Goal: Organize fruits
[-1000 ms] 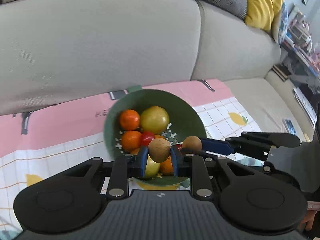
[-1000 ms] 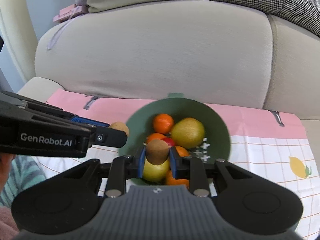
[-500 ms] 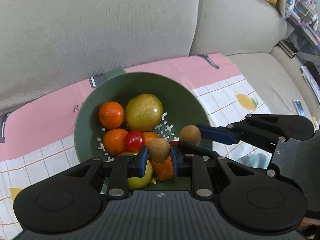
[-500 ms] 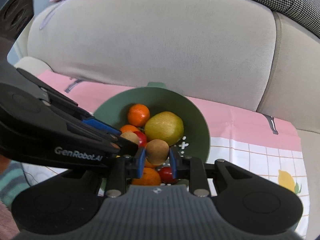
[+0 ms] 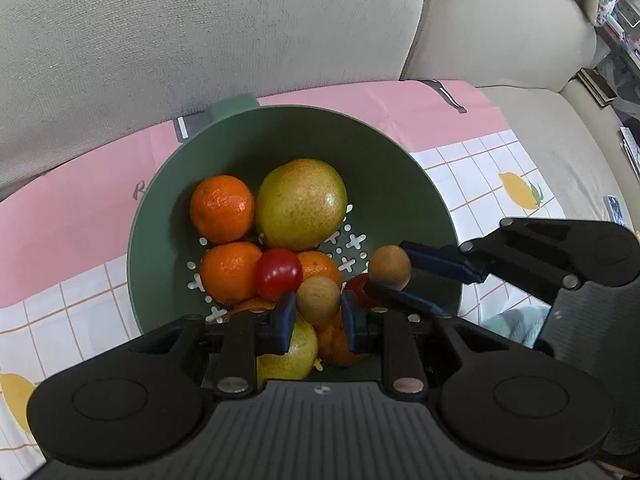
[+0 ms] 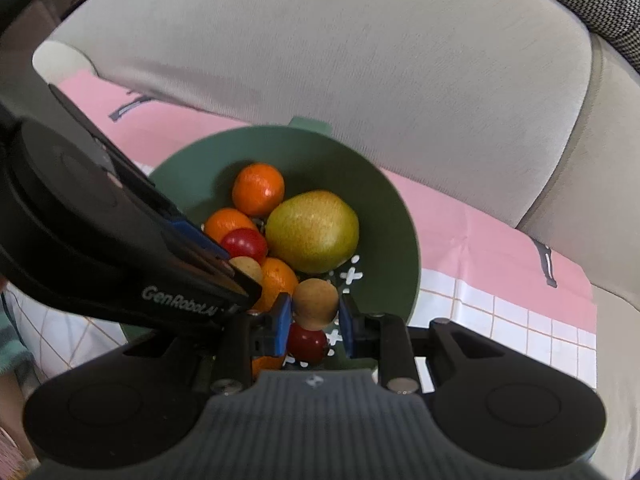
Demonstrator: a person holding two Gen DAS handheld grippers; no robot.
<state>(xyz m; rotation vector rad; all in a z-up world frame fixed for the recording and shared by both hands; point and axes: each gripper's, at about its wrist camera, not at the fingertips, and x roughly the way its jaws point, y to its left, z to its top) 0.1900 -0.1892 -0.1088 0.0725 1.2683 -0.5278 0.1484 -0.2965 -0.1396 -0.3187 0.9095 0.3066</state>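
Now two small brown round fruits are held over the green colander bowl, one in each gripper. Compared with a second ago, both have been brought from the near rim to well over the fruit pile, and the bowl fills far more of both views; the carry is judged nearly finished, with only the release left.

The left brown fruit is pinched between the blue pads of the left gripper, whose jaws are closed on it at its sides. Beneath it lie a mandarin and a pale yellow-green fruit. The right brown fruit is clamped likewise in the right gripper, directly above a red cherry tomato.

Around them, the large pear, three mandarins and another cherry tomato are gathered in the bowl, leaving perforated floor bare on the right. The bowl rests on a pink and white checked cloth spread over a beige sofa.
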